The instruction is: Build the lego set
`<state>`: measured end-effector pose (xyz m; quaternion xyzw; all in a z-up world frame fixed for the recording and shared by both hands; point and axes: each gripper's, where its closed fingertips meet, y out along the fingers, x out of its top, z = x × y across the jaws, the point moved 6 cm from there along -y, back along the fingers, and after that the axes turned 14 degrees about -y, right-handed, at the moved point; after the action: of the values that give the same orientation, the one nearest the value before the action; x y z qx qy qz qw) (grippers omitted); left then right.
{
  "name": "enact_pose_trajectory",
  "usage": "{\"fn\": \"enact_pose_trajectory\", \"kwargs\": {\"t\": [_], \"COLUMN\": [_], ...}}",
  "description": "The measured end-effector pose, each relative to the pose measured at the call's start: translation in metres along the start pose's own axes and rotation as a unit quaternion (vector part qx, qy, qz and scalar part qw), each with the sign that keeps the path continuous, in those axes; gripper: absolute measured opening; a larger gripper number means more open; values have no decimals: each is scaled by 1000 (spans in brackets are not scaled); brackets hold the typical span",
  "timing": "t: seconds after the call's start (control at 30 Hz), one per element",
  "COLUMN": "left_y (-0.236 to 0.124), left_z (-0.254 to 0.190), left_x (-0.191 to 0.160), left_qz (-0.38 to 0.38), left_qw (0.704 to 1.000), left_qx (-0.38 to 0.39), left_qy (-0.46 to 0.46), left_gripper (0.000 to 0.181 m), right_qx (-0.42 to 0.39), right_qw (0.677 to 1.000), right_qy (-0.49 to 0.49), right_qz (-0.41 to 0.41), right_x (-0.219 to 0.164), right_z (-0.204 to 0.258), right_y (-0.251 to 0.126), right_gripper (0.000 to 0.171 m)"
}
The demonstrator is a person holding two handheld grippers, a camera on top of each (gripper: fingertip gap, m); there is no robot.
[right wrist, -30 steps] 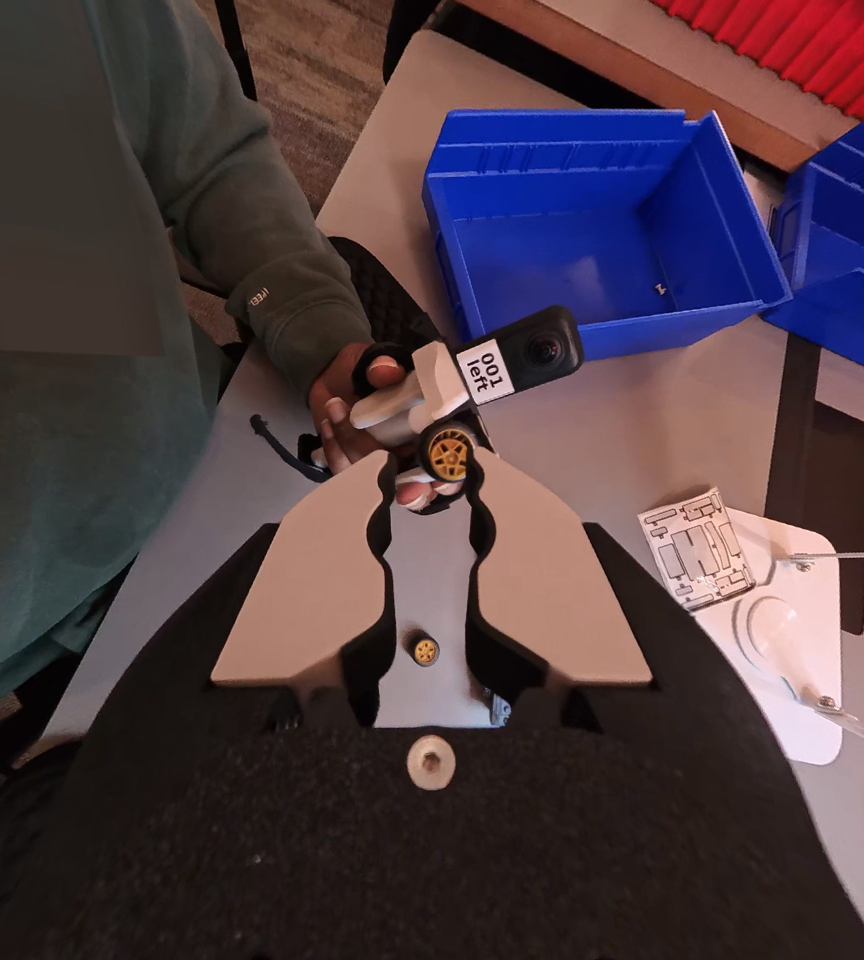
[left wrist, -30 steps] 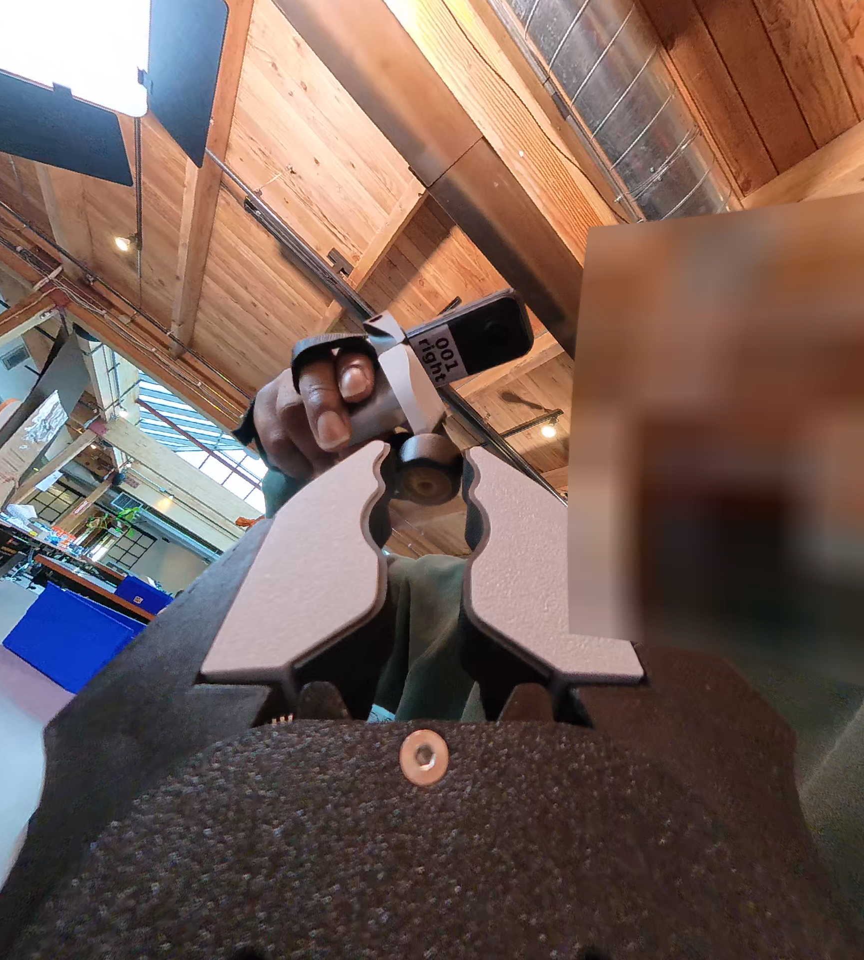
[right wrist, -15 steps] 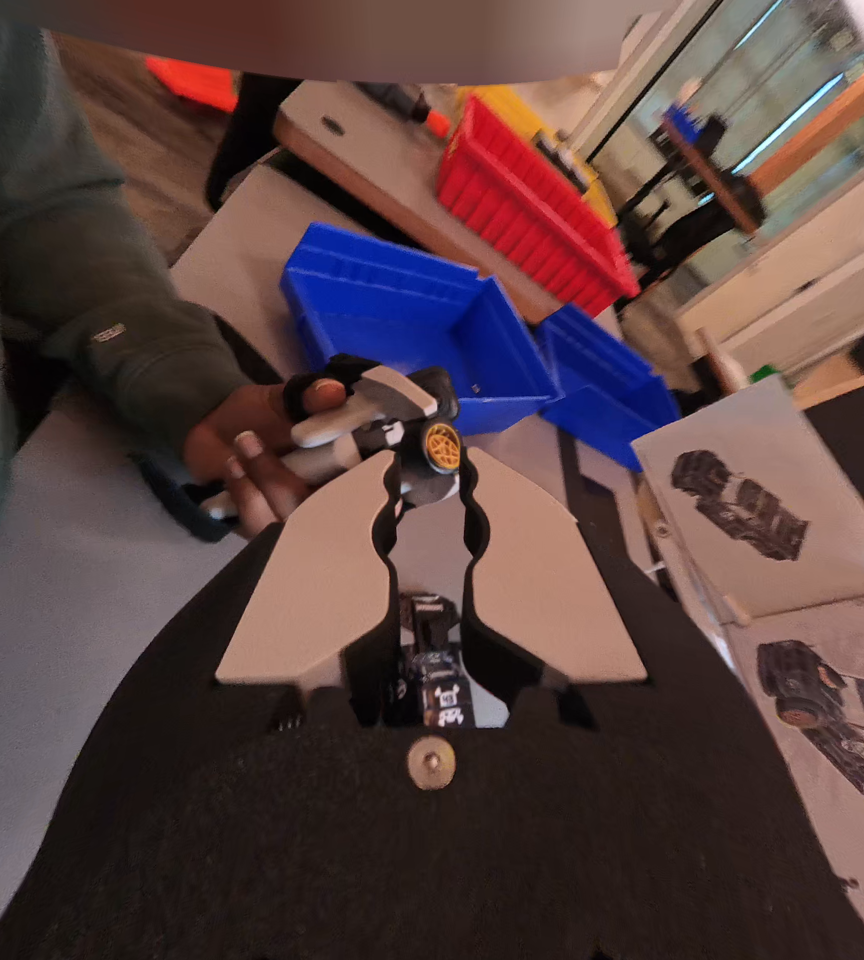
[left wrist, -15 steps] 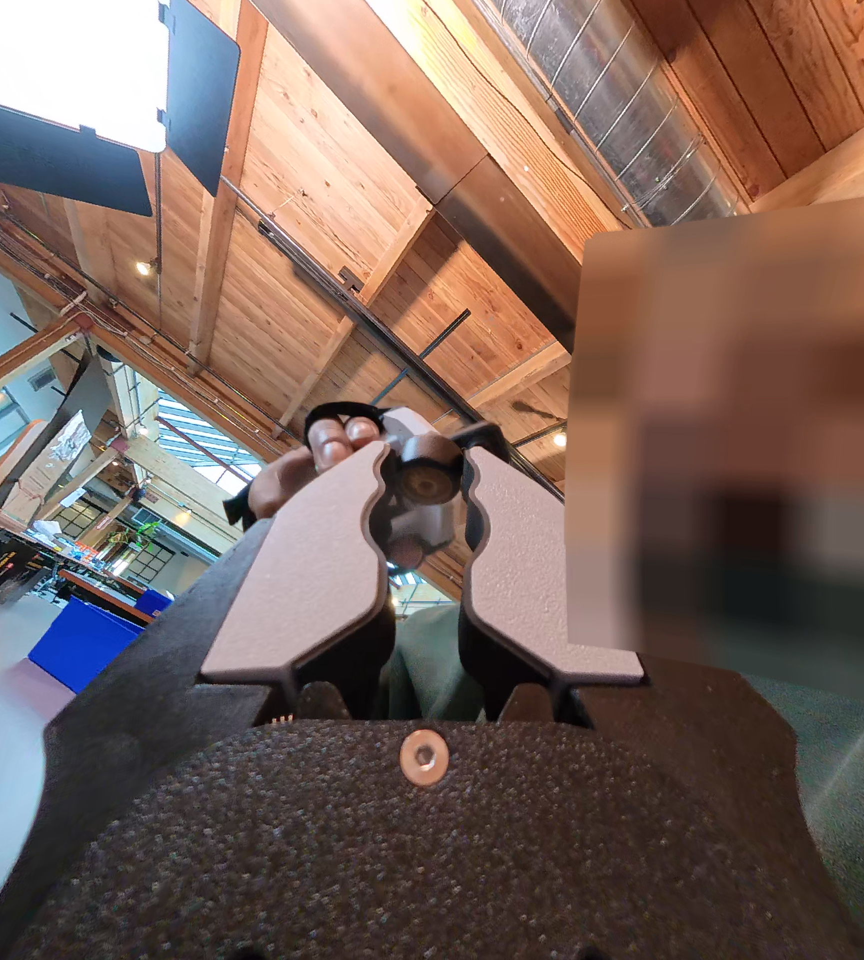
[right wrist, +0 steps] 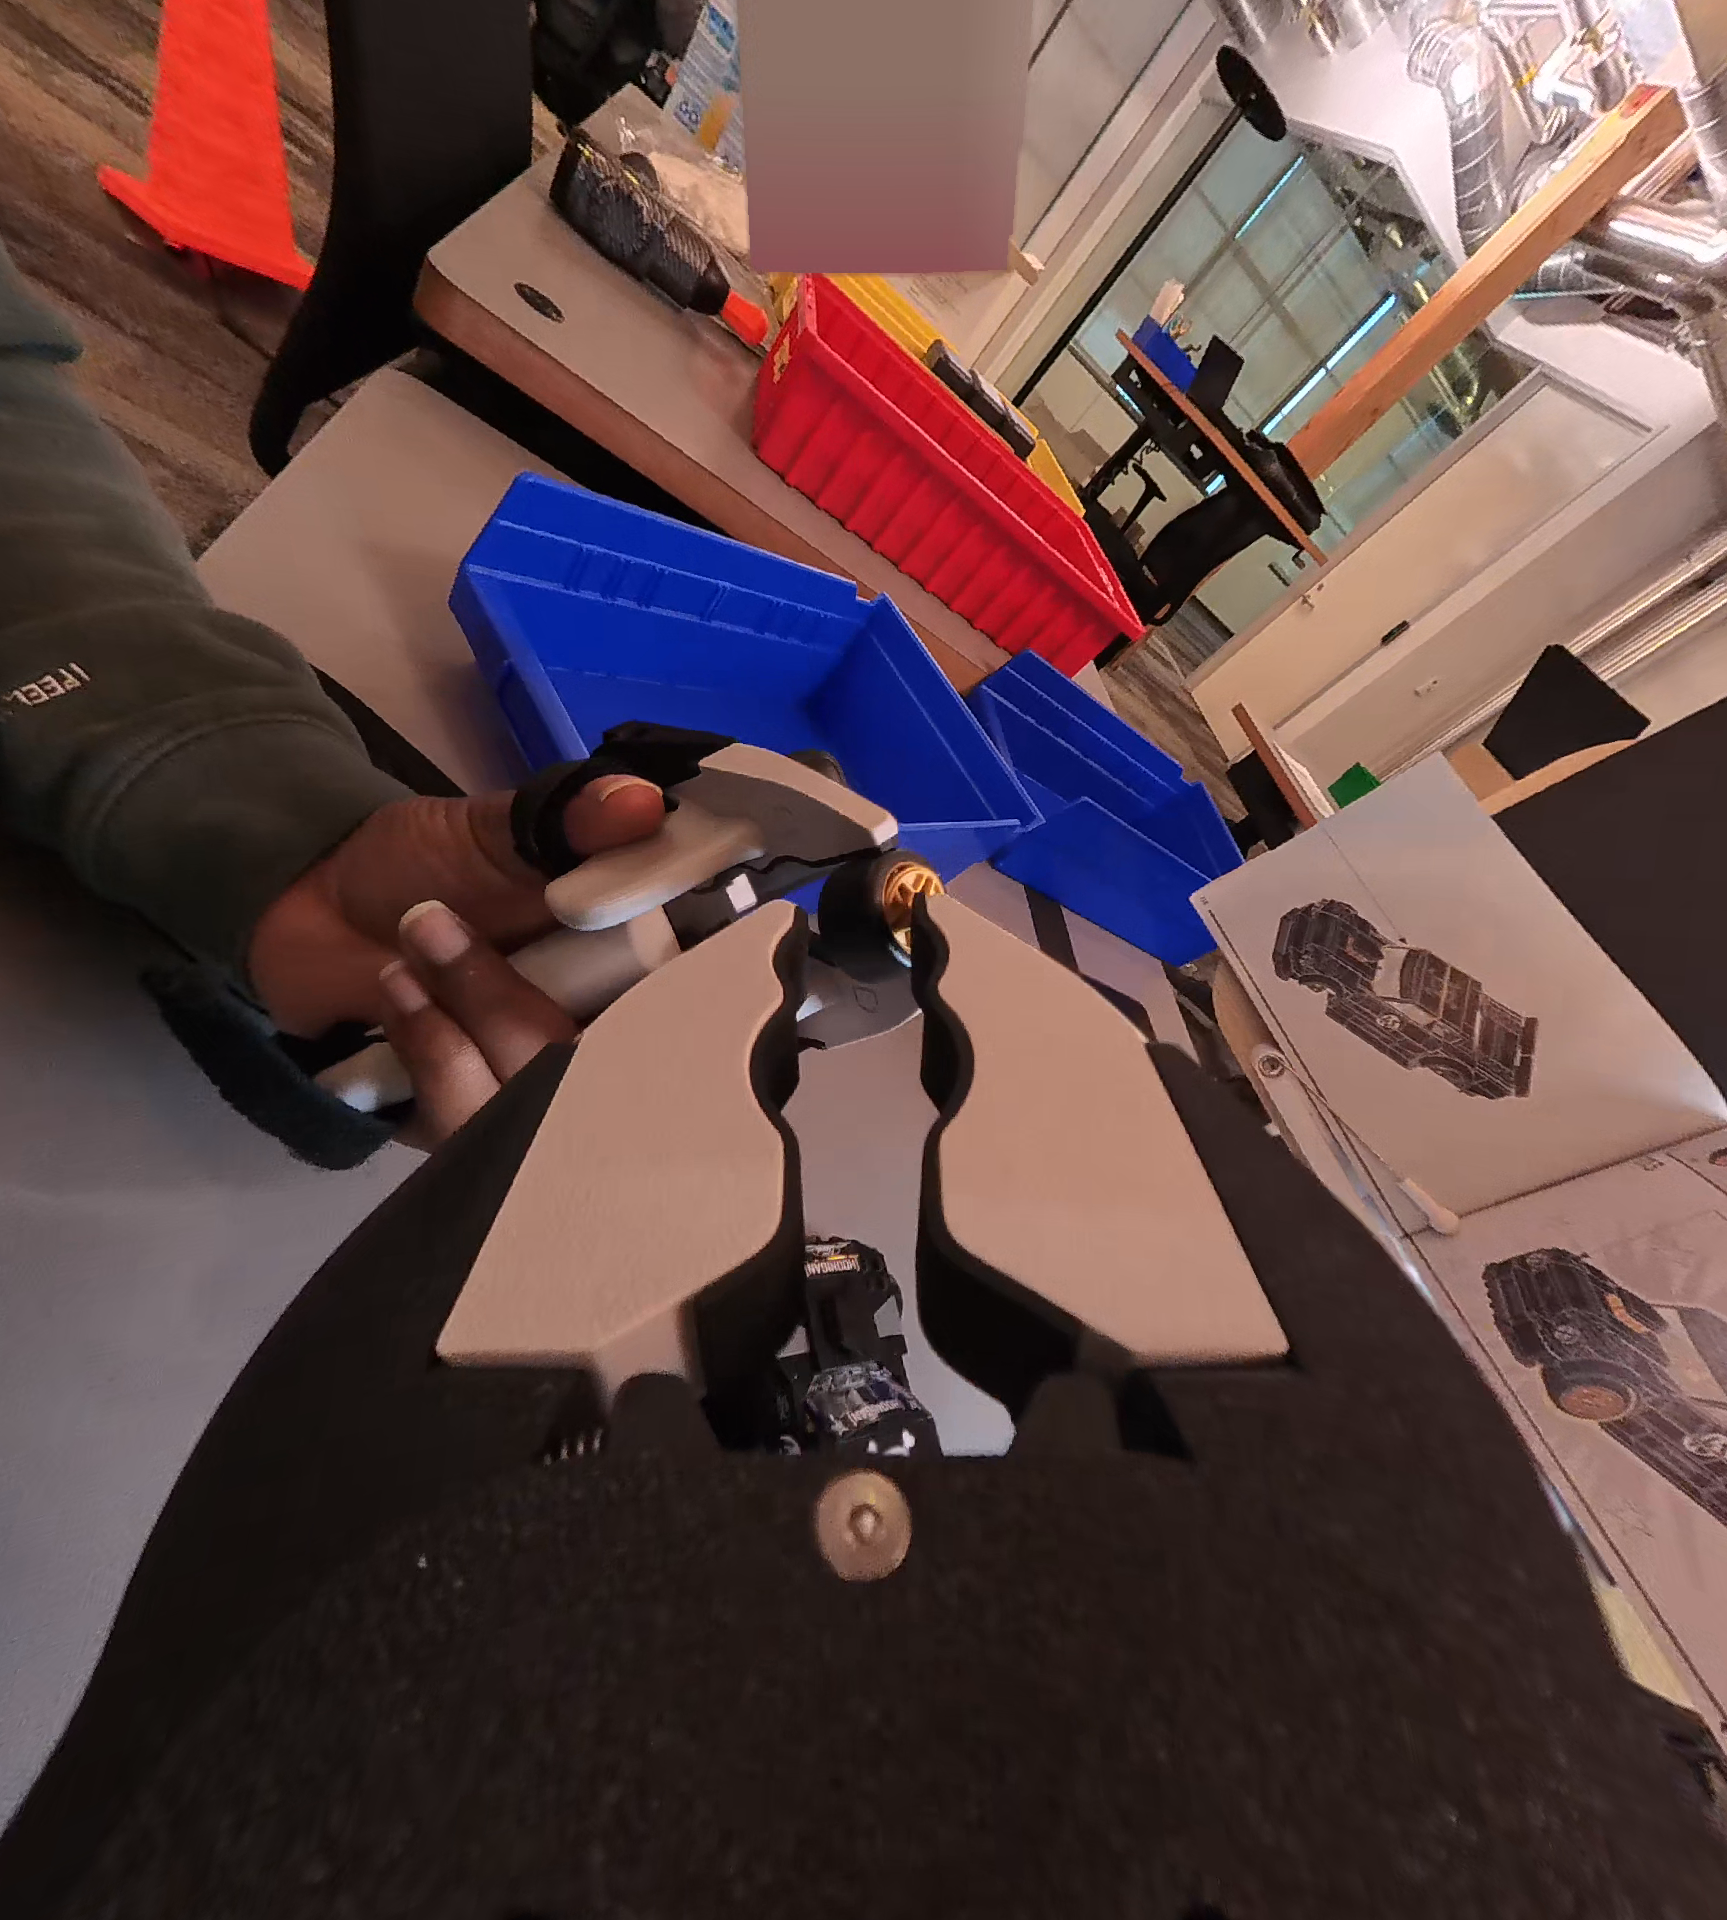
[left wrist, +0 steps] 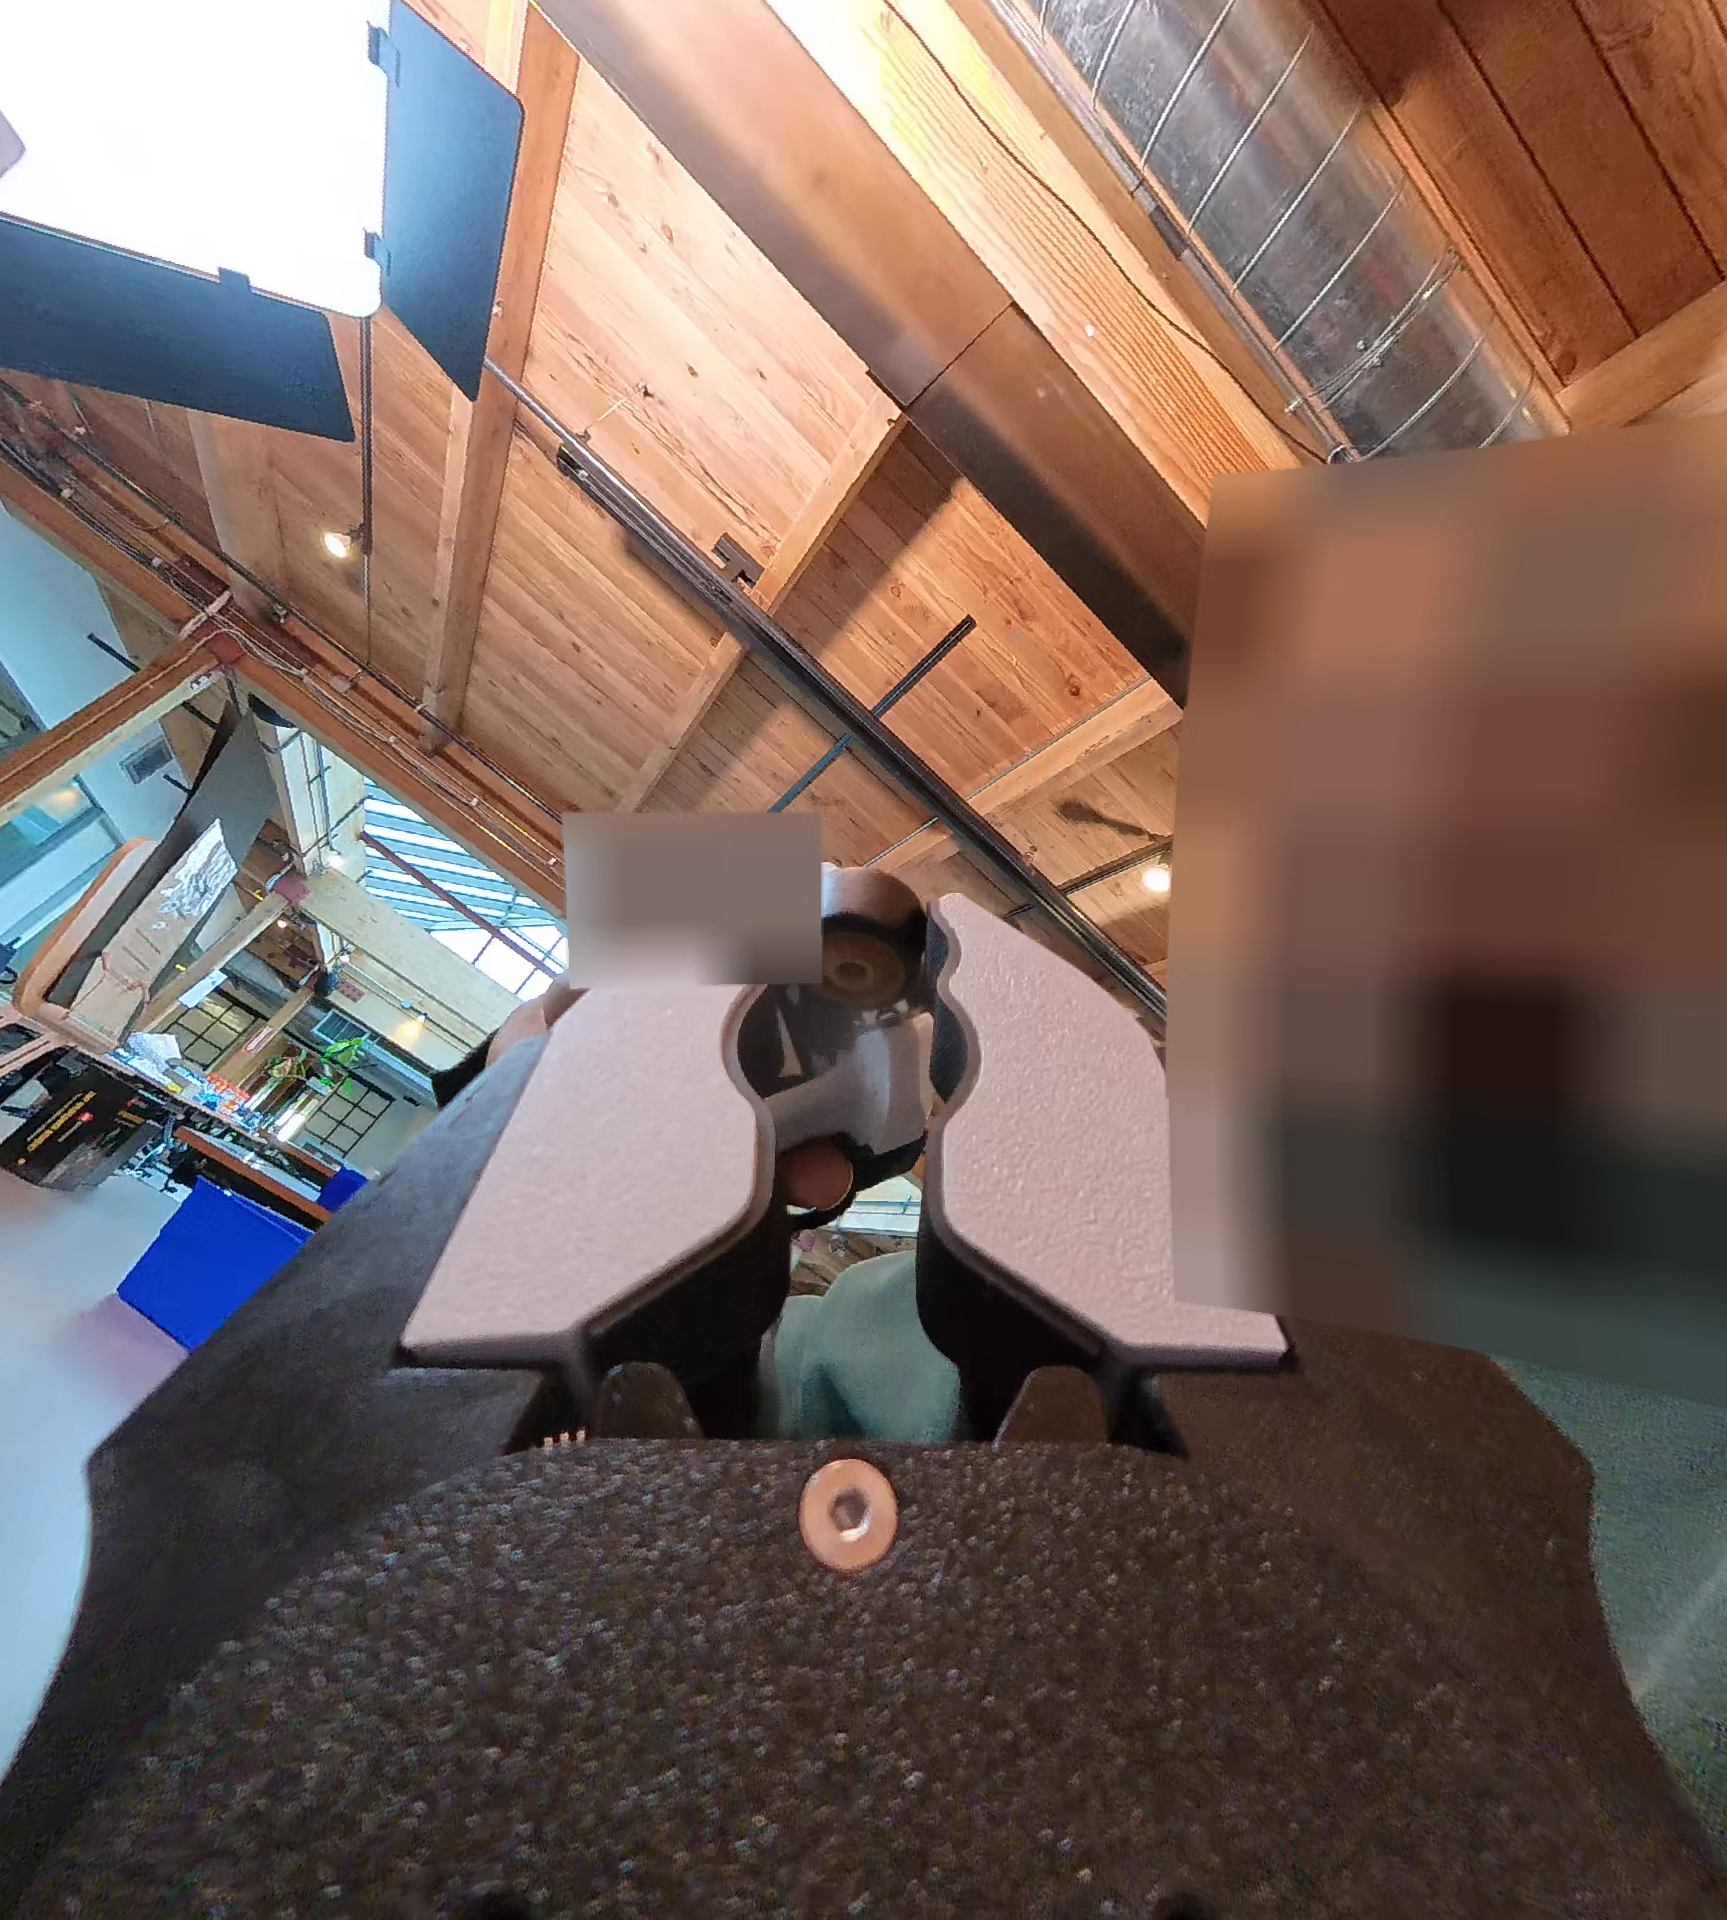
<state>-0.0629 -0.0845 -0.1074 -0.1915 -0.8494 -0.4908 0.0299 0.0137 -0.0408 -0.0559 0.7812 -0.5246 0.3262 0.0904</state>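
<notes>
Currently the wheel [right wrist: 874, 904], black tyre with a gold rim, is up in the air above the tabletop [right wrist: 90, 1299], not resting on it. It sits right between the tips of the right gripper [right wrist: 859, 920]: fingers only narrowly apart, pinching the wheel, right tip against the rim side.

The left gripper [left wrist: 843, 961] meets the same wheel from the opposite side. In the left wrist view the wheel hub sits at its tips, touching the right finger. The other tip is under a blur patch, so I can't tell whether it's actually gripping. A hand [right wrist: 423, 935] in a dark green sleeve [right wrist: 111, 675] holds that gripper, index finger through the trigger loop.

The partly built dark lego car [right wrist: 854, 1351] is on the tabletop below the wheel, seen through the gap between the right gripper's fingers, near the front edge.

The instruction booklet [right wrist: 1461, 1039] lies open along the right edge with its back page propped up, showing car pictures.

Two blue bins [right wrist: 734, 665] stand side by side at the far edge, open sides facing in.

A red bin [right wrist: 921, 488] is on a separate table beyond them, and an orange cone [right wrist: 215, 156] is on the floor far left.

The left wrist view points up at a wooden ceiling [left wrist: 682, 364], a lit light panel [left wrist: 173, 135] and a metal duct [left wrist: 1254, 208].
</notes>
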Motion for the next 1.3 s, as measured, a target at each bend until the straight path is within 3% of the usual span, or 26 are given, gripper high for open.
{"fn": "enact_pose_trajectory", "kwargs": {"t": [0.27, 0.53, 0.73, 0.8, 0.83, 0.87, 0.9, 0.93, 1.0, 1.3], "left_y": [-1, -5, -3, 3, 12, 20, 21, 18, 4, -8], "left_z": [2, 10, 11, 10, 9, 11, 6, -1, -6, -9], "left_x": [1, 3, -2, -5, -14, -17, -8, 2, 18, 31], "left_qz": [3, 28, 63, 72, 105, 105, 83, 64, 52, 74], "left_qw": [998, 984, 978, 978, 973, 965, 961, 966, 956, 933], "left_qx": [48, 148, 161, 158, 155, 175, 175, 163, 193, 234], "left_qy": [39, 94, 119, 116, 134, 165, 198, 189, 214, 265], "left_gripper": [25, 25, 25, 20, 0, 0, 0, 0, 0, 0], "right_qx": [15, 33, 71, 158, 193, 170, 96, 63, 97, 45], "right_qw": [999, 988, 991, 983, 976, 974, 978, 983, 992, 994], "right_qy": [-6, -104, -67, -46, -53, -100, -136, -123, -25, 59], "right_qz": [34, 111, 93, 81, 88, 114, 126, 120, 82, 83], "right_x": [-4, -16, -17, -18, -21, -27, -29, -29, -25, -51], "right_z": [0, 4, 7, 33, 54, 64, 58, 48, 39, 36], "right_y": [0, -2, -8, -2, 7, 15, 16, 10, -6, -25], "right_gripper": [20, 20, 20, 6, 3, 0, 0, 0, 2, 2]}}
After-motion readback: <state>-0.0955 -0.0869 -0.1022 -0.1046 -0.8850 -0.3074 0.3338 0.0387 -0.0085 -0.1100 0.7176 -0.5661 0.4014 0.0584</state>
